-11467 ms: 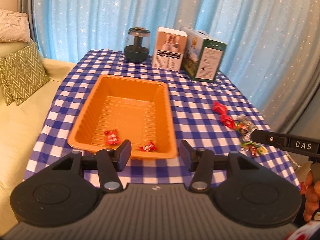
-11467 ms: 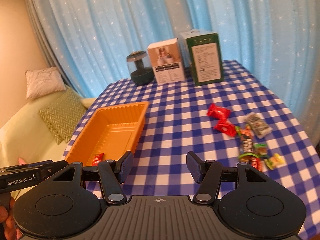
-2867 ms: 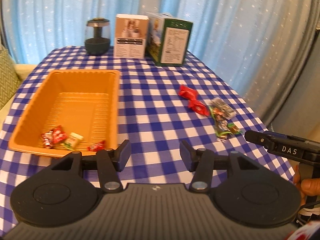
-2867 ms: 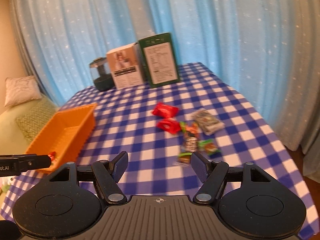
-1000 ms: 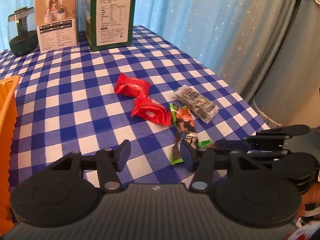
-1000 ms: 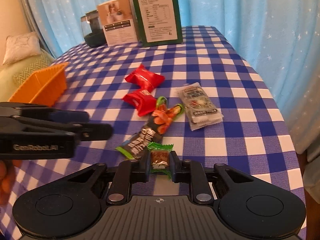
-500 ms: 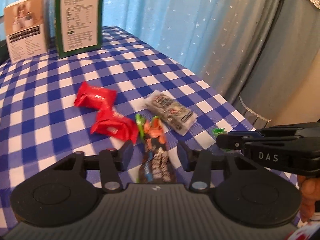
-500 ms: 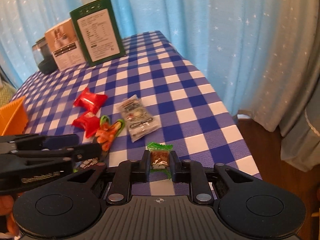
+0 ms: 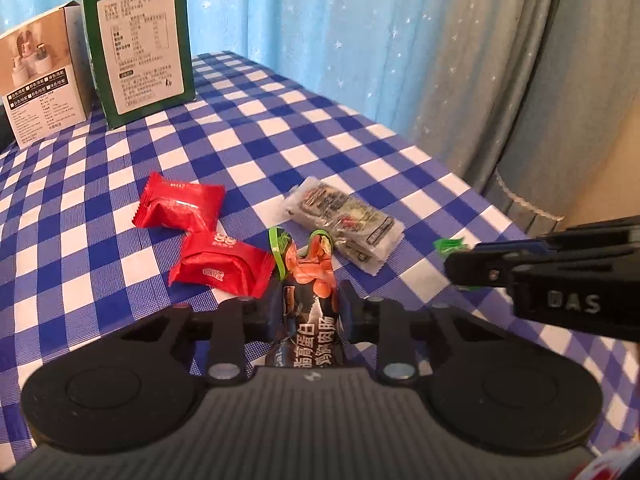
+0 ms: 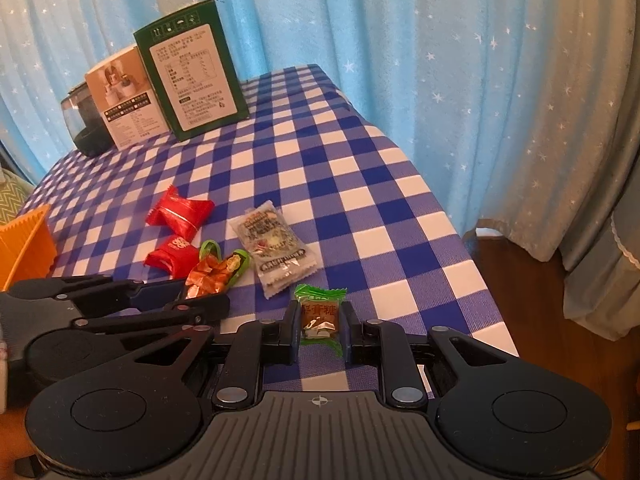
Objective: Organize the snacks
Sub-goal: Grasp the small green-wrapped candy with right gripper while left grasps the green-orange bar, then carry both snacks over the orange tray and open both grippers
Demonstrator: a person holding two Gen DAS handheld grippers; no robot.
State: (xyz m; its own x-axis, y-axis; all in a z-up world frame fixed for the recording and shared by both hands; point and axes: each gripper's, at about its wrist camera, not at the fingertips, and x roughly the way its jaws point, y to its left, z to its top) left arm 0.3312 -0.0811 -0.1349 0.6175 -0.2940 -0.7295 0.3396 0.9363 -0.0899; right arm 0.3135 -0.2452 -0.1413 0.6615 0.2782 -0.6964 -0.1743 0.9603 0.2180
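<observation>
My left gripper (image 9: 310,306) is shut on a long black and orange sausage snack (image 9: 310,280) lying on the checked cloth; it also shows in the right wrist view (image 10: 212,272). My right gripper (image 10: 320,320) is shut on a small green-wrapped candy (image 10: 320,314) and holds it just above the table; the candy's green end (image 9: 450,245) peeks out in the left wrist view. Two red packets (image 9: 180,205) (image 9: 222,266) and a clear grey packet (image 9: 346,220) lie on the cloth beyond my left gripper. A corner of the orange tray (image 10: 24,240) shows at the left.
A green box (image 10: 192,80), a white box (image 10: 124,96) and a dark jar (image 10: 82,120) stand at the table's back. The table's right edge (image 10: 460,240) drops to a wooden floor, with blue star curtains behind.
My left gripper has moved forward over the sausage snack and closed on it. My right gripper still holds the green candy and has shifted slightly.
</observation>
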